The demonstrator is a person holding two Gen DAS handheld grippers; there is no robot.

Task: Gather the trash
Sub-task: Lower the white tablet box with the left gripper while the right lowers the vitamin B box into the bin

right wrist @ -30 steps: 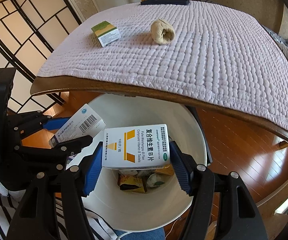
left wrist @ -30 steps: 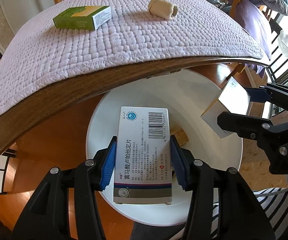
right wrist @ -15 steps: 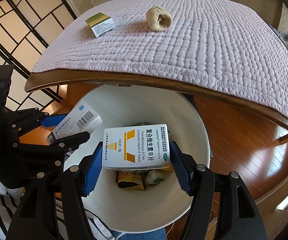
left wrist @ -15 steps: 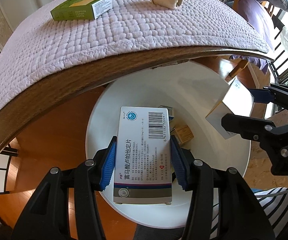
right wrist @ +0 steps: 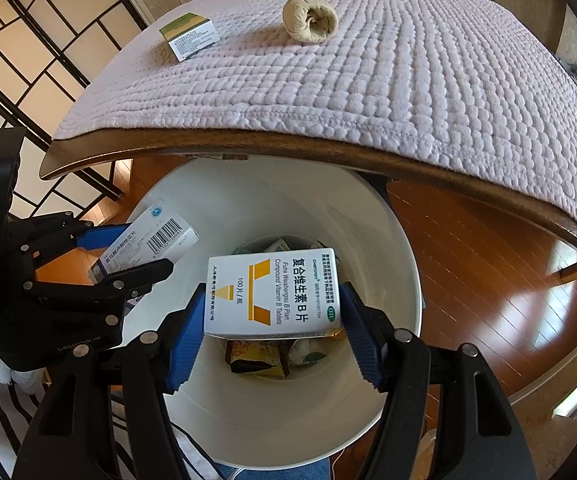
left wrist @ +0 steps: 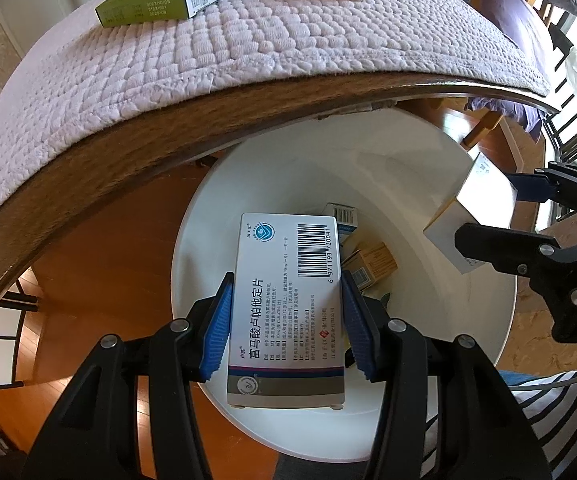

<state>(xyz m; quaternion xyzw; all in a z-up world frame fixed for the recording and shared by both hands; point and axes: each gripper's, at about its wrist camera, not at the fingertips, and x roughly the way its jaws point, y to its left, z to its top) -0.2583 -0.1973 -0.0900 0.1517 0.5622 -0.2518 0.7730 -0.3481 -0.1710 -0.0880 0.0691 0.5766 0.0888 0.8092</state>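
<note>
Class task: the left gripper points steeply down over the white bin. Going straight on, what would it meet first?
Probably the discarded boxes at the bottom of the white bin; the left gripper and its barcoded medicine box look unobstructed above them, though depth is unclear.

Two grippers, each clamped on one medicine box: left gripper (left wrist: 286, 322) on a white-and-blue box (left wrist: 288, 308), right gripper (right wrist: 272, 332) on a white-and-yellow box (right wrist: 274, 294). One white bin (right wrist: 272, 432) below, several discarded packets inside, too jumbled to count. On the quilted table (right wrist: 408, 80): one green box (right wrist: 188, 36) and one rolled beige cloth (right wrist: 310, 20).
</note>
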